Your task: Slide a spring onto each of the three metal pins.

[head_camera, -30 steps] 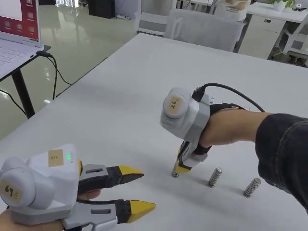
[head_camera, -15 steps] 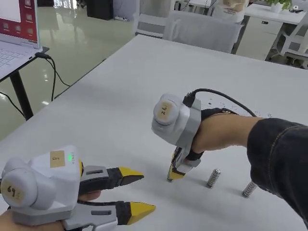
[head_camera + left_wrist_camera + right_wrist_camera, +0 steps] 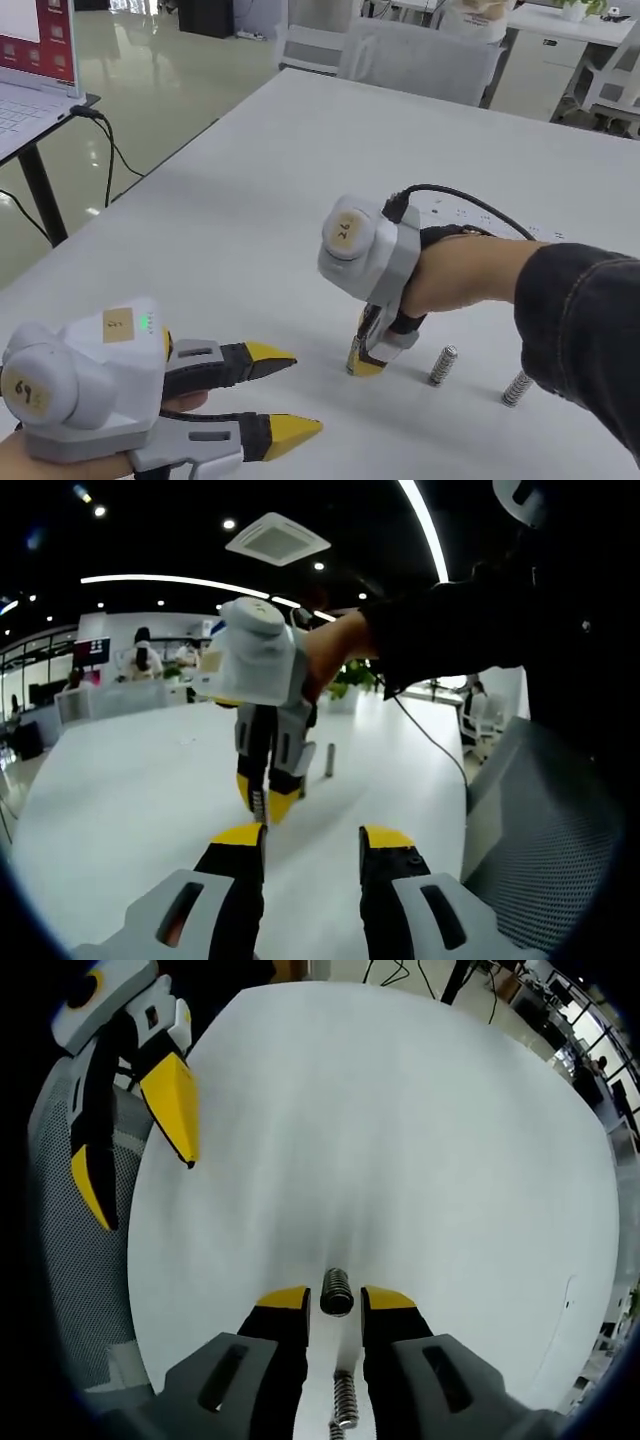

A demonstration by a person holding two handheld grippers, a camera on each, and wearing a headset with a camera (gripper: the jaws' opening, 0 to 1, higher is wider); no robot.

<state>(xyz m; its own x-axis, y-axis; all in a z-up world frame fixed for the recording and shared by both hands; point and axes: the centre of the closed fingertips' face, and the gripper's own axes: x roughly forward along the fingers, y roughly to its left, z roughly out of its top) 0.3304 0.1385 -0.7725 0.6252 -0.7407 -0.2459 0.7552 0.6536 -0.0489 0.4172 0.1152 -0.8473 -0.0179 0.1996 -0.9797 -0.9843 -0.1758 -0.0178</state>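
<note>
Spring, light, springy and probably slippery, stands pinched across its coils by the right gripper, at nine o'clock of another spring. A gentle sideways hold suits it. The left gripper gapes empty.

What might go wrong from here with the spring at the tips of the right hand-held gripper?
1. The spring stands between the jaws of the right hand-held gripper. The pictures do not show how well it is seated, so it may tip or pop away on release.
2. A second spring stands close beside that gripper, and a third spring beyond it. A sideways withdrawal could knock them.
</note>
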